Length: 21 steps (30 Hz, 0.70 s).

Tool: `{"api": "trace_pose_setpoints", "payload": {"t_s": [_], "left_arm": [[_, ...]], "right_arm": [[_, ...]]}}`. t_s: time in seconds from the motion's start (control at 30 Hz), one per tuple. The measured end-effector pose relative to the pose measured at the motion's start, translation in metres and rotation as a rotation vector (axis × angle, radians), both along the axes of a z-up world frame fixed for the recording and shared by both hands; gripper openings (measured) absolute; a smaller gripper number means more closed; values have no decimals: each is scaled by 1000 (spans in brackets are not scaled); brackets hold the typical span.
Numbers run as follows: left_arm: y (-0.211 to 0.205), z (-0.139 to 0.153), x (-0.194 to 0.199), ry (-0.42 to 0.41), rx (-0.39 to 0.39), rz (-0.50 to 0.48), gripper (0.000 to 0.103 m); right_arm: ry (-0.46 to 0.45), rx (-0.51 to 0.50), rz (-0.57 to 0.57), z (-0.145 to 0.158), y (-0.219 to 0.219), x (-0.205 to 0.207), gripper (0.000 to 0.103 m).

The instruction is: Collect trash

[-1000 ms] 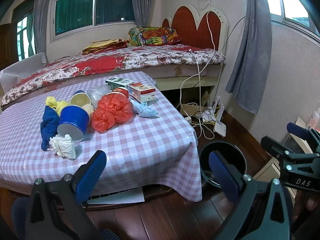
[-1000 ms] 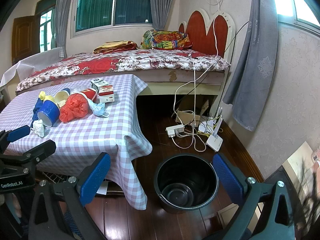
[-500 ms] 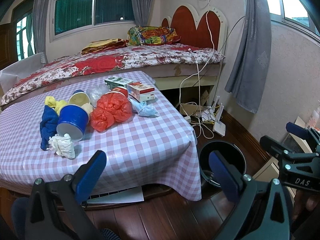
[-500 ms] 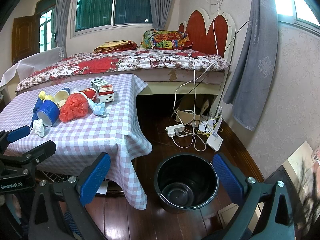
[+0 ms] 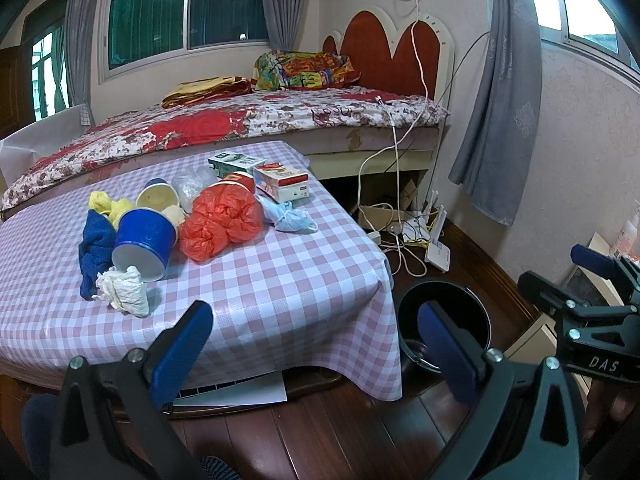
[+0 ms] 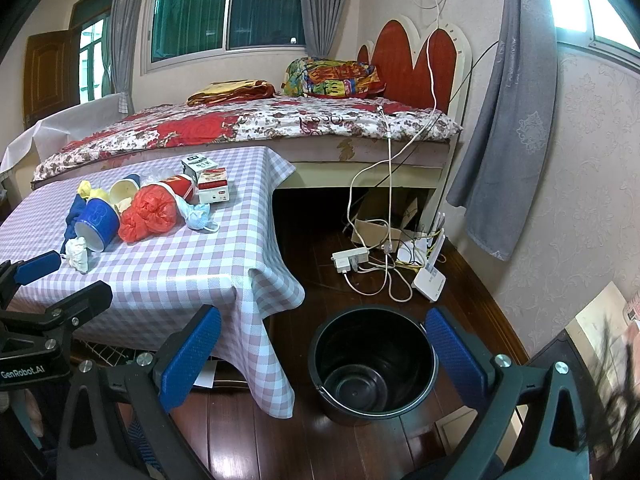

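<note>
From my left camera I read "DAS" on the right gripper (image 5: 592, 308), off to the right of my fingers. From the right camera, "GenRobot.AI" sits on the left gripper (image 6: 40, 292), left of the fingers (white lettering on black). The blue cup (image 6: 97, 226) bears a "3". Box print is too small to read.

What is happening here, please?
A person holds a left gripper and a right gripper, both open and holding nothing. Trash lies on the checked table: a blue cup, a red plastic bag, a white paper wad. The black bucket on the floor looks empty. No trash is collected yet.
</note>
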<state>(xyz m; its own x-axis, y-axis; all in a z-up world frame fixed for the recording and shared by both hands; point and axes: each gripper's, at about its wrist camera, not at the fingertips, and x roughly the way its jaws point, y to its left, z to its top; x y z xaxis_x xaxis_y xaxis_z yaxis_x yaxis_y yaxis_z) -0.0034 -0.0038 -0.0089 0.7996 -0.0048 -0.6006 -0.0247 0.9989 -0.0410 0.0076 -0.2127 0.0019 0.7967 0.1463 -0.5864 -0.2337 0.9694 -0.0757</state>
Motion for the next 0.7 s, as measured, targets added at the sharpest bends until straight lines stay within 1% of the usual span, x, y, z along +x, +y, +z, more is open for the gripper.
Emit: {"api": "trace_pose_setpoints", "payload": {"t_s": [0.7], "left_arm": [[-1, -1, 1, 3, 1, 1, 103]], "right_arm": [[-2, -2, 3, 0, 2, 1, 103]]}}
